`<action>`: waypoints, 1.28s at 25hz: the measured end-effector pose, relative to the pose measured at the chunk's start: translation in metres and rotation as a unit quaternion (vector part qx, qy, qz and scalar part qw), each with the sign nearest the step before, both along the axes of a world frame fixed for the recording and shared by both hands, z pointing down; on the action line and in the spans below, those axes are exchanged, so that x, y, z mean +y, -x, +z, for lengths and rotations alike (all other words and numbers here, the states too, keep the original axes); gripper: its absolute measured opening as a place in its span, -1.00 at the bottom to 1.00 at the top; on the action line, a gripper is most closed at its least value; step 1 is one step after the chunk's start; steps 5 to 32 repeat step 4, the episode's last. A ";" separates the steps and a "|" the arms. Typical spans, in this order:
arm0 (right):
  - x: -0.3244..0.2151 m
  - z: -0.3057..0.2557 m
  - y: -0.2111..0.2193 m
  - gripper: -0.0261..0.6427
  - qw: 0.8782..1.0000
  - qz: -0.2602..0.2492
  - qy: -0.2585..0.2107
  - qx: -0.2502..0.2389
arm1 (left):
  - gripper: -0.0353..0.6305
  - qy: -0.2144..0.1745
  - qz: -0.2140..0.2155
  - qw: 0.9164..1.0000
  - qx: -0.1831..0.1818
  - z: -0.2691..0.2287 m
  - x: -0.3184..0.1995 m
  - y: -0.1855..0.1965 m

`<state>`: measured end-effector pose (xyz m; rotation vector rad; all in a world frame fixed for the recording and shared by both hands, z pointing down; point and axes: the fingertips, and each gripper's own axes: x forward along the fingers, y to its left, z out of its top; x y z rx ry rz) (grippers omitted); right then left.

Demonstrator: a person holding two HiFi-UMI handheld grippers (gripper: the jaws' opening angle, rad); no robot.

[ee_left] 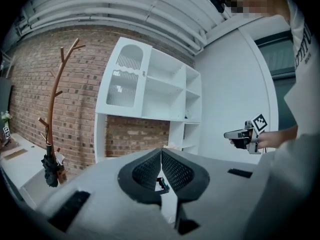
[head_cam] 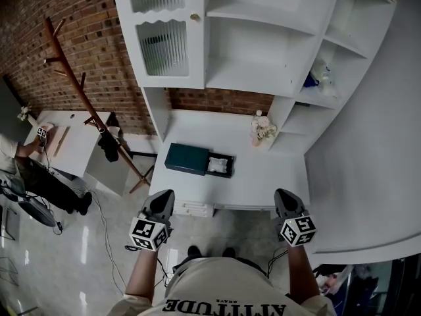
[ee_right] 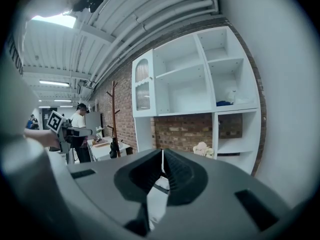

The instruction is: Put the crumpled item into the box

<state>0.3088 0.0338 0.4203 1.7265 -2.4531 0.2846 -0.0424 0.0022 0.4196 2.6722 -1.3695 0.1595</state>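
Closest to the head camera was the person's pale shirt (head_cam: 223,293), with both forearms stretched forward from it. At their ends the left gripper (head_cam: 164,195) and the right gripper (head_cam: 283,193) hung side by side, well apart, at the near edge of the white table (head_cam: 263,176), neither touching anything on it. The left gripper's own view showed its black ribbed jaws pressed together at the tips with nothing pinched between them (ee_left: 161,153). The right gripper's jaws were likewise pressed together and empty (ee_right: 162,154). Ahead of the left gripper and a little to its right, roughly between the lines of the two grippers, lay the dark teal box (head_cam: 187,158). Against the box's right side sat an open black compartment, and the white crumpled item (head_cam: 218,164) lay inside it, well clear of both grippers. Farther ahead of the right gripper and slightly to its left, a small bunch of pale flowers (head_cam: 262,129) stood at the back of the table. Beyond and above both grippers rose the white shelf unit (head_cam: 250,38) against the brick wall. Off to the left gripper's left leaned a wooden coat stand (head_cam: 85,97), and farther that way another person (head_cam: 29,170) was at a second white table.
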 end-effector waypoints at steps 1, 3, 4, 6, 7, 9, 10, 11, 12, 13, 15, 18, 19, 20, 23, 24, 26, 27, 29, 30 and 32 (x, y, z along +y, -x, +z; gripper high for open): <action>0.000 0.000 0.001 -0.82 1.000 0.000 0.000 0.000 | -0.82 0.000 -0.001 1.000 0.000 -0.001 0.000 0.000; -0.001 0.000 0.001 -0.82 1.000 -0.001 0.000 -0.001 | -0.82 -0.001 0.000 1.000 -0.001 -0.001 0.000 0.001; -0.001 -0.001 0.002 -0.82 1.000 -0.001 0.000 -0.001 | -0.82 -0.001 0.001 1.000 -0.001 -0.001 0.000 0.001; -0.001 -0.001 0.002 -0.82 1.000 -0.001 0.000 -0.001 | -0.82 -0.001 0.001 1.000 -0.001 -0.001 0.000 0.001; -0.001 -0.001 0.002 -0.82 1.000 -0.001 0.000 -0.001 | -0.82 -0.001 0.001 1.000 -0.001 -0.001 0.000 0.001; -0.001 -0.001 0.002 -0.82 1.000 -0.001 0.000 -0.001 | -0.82 -0.001 0.001 1.000 -0.001 -0.001 0.000 0.001; -0.001 -0.001 0.002 -0.82 1.000 -0.001 0.000 -0.001 | -0.82 -0.001 0.001 1.000 -0.001 -0.001 0.000 0.001; -0.001 -0.001 0.002 -0.82 1.000 -0.001 0.000 -0.001 | -0.82 -0.001 0.001 1.000 -0.001 -0.001 0.000 0.001; -0.001 -0.001 0.002 -0.82 1.000 -0.001 0.000 -0.001 | -0.82 -0.001 0.001 1.000 -0.001 -0.001 0.000 0.001; -0.001 -0.001 0.002 -0.82 1.000 -0.001 0.000 -0.001 | -0.82 -0.001 0.001 1.000 -0.001 -0.001 0.000 0.001; -0.001 -0.001 0.002 -0.82 1.000 -0.001 0.000 -0.001 | -0.82 -0.001 0.001 1.000 -0.001 -0.001 0.000 0.001; -0.001 -0.001 0.002 -0.82 1.000 -0.001 0.000 -0.001 | -0.82 -0.001 0.001 1.000 -0.001 -0.001 0.000 0.001; -0.001 -0.001 0.002 -0.82 1.000 -0.001 0.000 -0.001 | -0.82 -0.001 0.001 1.000 -0.001 -0.001 0.000 0.001; -0.001 -0.001 0.002 -0.82 1.000 -0.001 0.000 -0.001 | -0.82 -0.001 0.001 1.000 -0.001 -0.001 0.000 0.001; -0.001 -0.001 0.002 -0.82 1.000 -0.001 0.000 -0.001 | -0.82 -0.001 0.001 1.000 -0.001 -0.001 0.000 0.001; -0.001 -0.001 0.002 -0.82 1.000 -0.001 0.000 -0.001 | -0.82 -0.001 0.001 1.000 -0.001 -0.001 0.000 0.001; -0.001 -0.001 0.002 -0.82 1.000 -0.001 0.000 -0.001 | -0.82 -0.001 0.001 1.000 -0.001 -0.001 0.000 0.001; -0.001 -0.001 0.002 -0.82 1.000 -0.001 0.000 -0.001 | -0.82 -0.001 0.001 1.000 -0.001 -0.001 0.000 0.001; -0.001 -0.001 0.002 -0.82 1.000 -0.001 0.000 -0.001 | -0.82 -0.001 0.001 1.000 -0.001 -0.001 0.000 0.001; -0.001 -0.001 0.002 -0.82 1.000 -0.001 0.000 -0.001 | -0.82 -0.001 0.001 1.000 -0.001 -0.001 0.000 0.001; -0.001 -0.001 0.002 -0.82 1.000 -0.001 0.000 -0.001 | -0.82 -0.001 0.001 1.000 -0.001 -0.001 0.000 0.001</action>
